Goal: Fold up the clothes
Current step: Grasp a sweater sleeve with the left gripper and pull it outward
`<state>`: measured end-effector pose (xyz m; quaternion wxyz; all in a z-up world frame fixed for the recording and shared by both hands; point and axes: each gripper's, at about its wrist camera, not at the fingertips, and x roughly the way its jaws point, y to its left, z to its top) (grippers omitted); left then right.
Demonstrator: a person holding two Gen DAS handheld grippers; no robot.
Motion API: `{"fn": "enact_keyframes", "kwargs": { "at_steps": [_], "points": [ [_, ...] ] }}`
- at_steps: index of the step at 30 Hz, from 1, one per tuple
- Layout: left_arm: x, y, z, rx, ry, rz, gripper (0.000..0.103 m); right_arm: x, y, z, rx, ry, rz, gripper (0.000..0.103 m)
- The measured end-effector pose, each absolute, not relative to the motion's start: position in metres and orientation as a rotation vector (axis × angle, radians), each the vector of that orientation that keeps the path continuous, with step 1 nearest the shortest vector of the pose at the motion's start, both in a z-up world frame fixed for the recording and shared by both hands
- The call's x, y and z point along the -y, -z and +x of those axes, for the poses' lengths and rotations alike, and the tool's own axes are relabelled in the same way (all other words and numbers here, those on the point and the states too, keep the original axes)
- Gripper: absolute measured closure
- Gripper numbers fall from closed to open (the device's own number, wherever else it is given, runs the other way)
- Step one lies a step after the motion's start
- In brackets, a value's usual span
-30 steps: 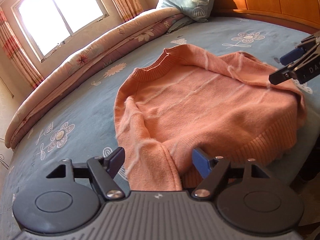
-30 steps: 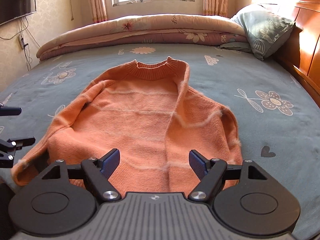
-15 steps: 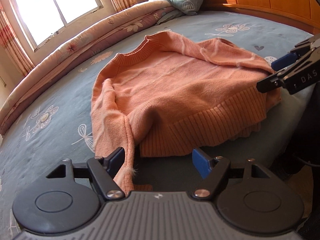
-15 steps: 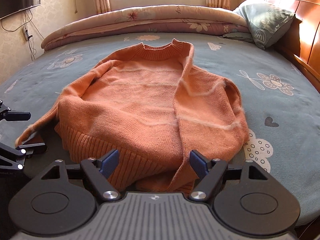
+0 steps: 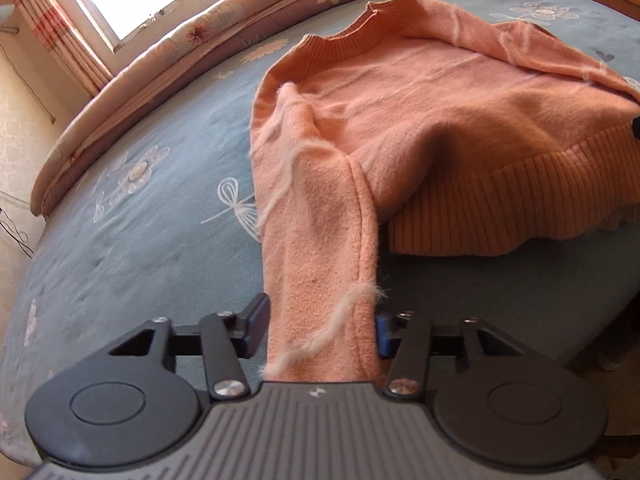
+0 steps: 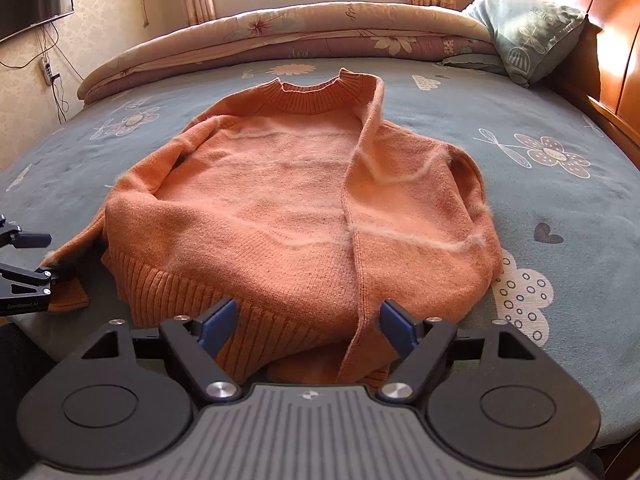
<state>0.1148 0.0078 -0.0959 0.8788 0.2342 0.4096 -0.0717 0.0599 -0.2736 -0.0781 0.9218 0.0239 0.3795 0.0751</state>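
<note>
Bed (image 6: 560,216) carries orange sweater (image 6: 288,200), quilt (image 6: 320,28) far. Left gripper (image 5: 320,328) fingers just closed on the sleeve (image 5: 320,248); earlier they straddled it. Right gripper (image 6: 308,324) fingers wide over hem.

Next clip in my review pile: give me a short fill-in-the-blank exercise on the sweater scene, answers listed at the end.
1. The orange sweater lies on a blue-grey sheet printed with ____.
2. The left tongs have just been closing and now clamp the sweater's ____.
3. The right tongs stand ____ over the ribbed hem.
4. Against the wooden headboard leans a ____.

Missing words: flowers; sleeve; open; pillow
</note>
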Motion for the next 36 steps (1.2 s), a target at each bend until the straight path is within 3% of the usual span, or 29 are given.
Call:
{"fn": "enact_keyframes", "kwargs": {
  "at_steps": [1, 3, 17, 26, 30, 36],
  "points": [
    [-0.010, 0.097, 0.117, -0.858, 0.136, 0.478, 0.092, 0.274, 0.078, 0.060, -0.782, -0.152, 0.050, 0.021],
    [-0.011, 0.097, 0.118, -0.845, 0.109, 0.488, 0.096, 0.274, 0.079, 0.061, -0.784, -0.149, 0.051, 0.021],
    [-0.072, 0.074, 0.175, -0.680, -0.207, 0.992, 0.097, 0.274, 0.081, 0.069, -0.799, -0.128, 0.055, 0.020],
    [-0.106, 0.008, 0.240, -0.495, -0.380, 1.120, 0.095, 0.273, 0.080, 0.072, -0.808, -0.111, 0.063, 0.019],
    [-0.099, 0.028, 0.259, -0.460, -0.374, 1.243, 0.095, 0.272, 0.080, 0.072, -0.806, -0.107, 0.059, 0.019],
    [-0.109, 0.100, 0.271, -0.663, -0.301, 1.223, 0.093, 0.272, 0.079, 0.072, -0.813, -0.107, 0.051, 0.019]
  ]
}}
